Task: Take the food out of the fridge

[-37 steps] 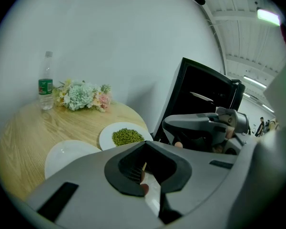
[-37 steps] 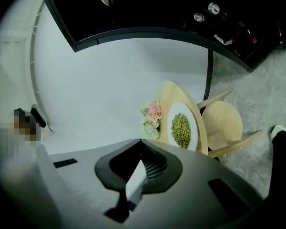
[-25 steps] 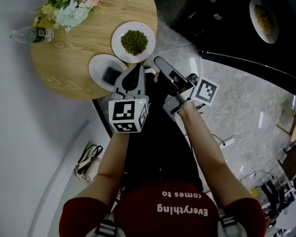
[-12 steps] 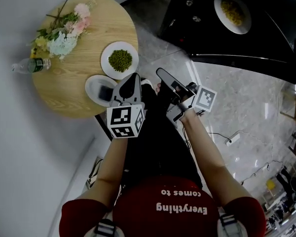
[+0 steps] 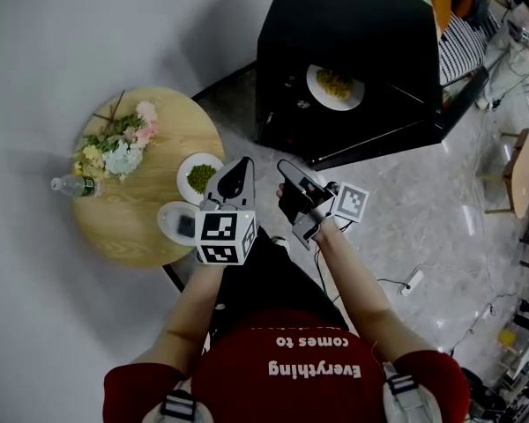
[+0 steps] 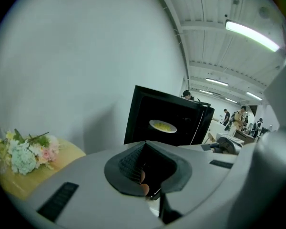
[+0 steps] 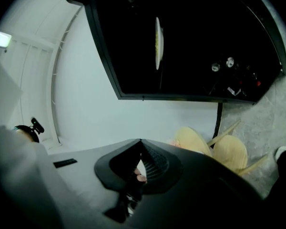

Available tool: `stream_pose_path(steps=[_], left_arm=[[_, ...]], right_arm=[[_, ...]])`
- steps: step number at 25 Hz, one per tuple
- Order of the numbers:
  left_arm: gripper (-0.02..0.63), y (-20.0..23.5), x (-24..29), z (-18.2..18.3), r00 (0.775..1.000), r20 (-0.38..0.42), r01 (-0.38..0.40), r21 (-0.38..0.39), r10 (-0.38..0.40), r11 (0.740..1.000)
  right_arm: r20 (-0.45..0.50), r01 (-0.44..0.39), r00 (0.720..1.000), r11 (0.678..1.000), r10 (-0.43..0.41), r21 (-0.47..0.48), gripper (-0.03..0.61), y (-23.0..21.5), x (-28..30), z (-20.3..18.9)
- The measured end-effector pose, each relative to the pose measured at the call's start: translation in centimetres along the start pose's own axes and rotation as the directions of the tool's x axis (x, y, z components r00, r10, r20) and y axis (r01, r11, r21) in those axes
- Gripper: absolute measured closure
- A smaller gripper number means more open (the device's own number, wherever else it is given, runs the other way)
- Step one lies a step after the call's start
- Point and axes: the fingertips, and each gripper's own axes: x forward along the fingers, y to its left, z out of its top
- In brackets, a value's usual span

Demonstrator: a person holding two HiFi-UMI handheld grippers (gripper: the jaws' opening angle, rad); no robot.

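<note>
Even brightness from a ceiling strip light (image 6: 251,35), fisheye-bent edges, black corners, fridge (image 5: 348,38) interior dark.

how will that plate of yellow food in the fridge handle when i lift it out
The plate looks rigid and shallow, so likely stiff but breakable if knocked. Its smooth white rim may be slippery in a pinch. The yellow food looks like loose bits, so it could slide or spill if the plate tilts.

The yellow food (image 5: 333,82) on the plate (image 5: 314,81) inside the fridge (image 5: 353,16) is too small to identify. The dark item (image 5: 185,226) on the near table plate (image 5: 165,218) is indeterminable. In the right gripper view, the fridge interior is dark and its small contents (image 7: 226,73) are indistinct
</note>
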Motion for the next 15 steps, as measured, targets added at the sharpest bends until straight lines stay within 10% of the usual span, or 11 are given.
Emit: stream_pose_path(steps=[15], left_arm=[[0.609, -7.4, -2.2, 2.0, 0.984, -0.052, 0.171, -0.034, -0.172, 0.985]], right_arm=[[0.239, 0.194, 0.953, 0.981, -0.186, -0.012, 0.564, -0.7, -3.2, 10.8]])
